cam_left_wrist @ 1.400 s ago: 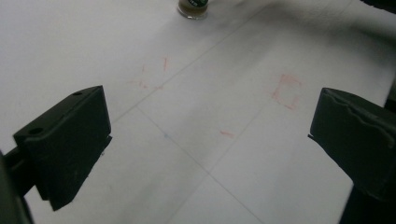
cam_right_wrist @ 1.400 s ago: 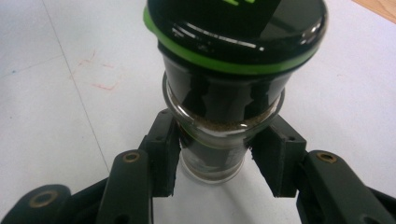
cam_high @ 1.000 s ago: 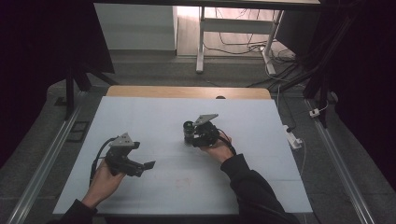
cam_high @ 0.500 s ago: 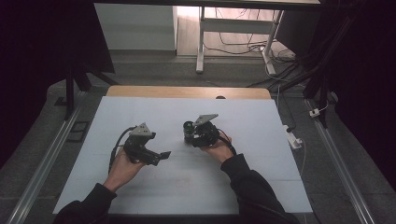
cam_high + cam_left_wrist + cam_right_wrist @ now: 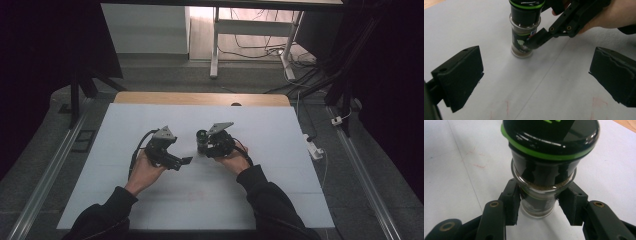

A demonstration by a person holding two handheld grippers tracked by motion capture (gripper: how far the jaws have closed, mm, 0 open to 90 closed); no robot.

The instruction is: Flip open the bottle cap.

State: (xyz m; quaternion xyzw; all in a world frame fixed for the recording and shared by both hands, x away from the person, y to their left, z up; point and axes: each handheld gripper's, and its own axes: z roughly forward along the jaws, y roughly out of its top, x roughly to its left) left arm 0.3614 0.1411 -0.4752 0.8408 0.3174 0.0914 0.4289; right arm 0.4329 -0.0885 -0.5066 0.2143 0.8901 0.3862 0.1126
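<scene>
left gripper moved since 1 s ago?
Yes. In the high view the left gripper has travelled right and up the white table, closing on the spice jar held upright by the right gripper.

spice jar (image 5: 537, 192) | glass, black green-ringed cap | upright | on table

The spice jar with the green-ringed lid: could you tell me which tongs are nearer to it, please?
Right. The right tongs are shut on the spice jar, pads on either side of its glass body. The left tongs stand open a short way off, pointing at it.
</scene>
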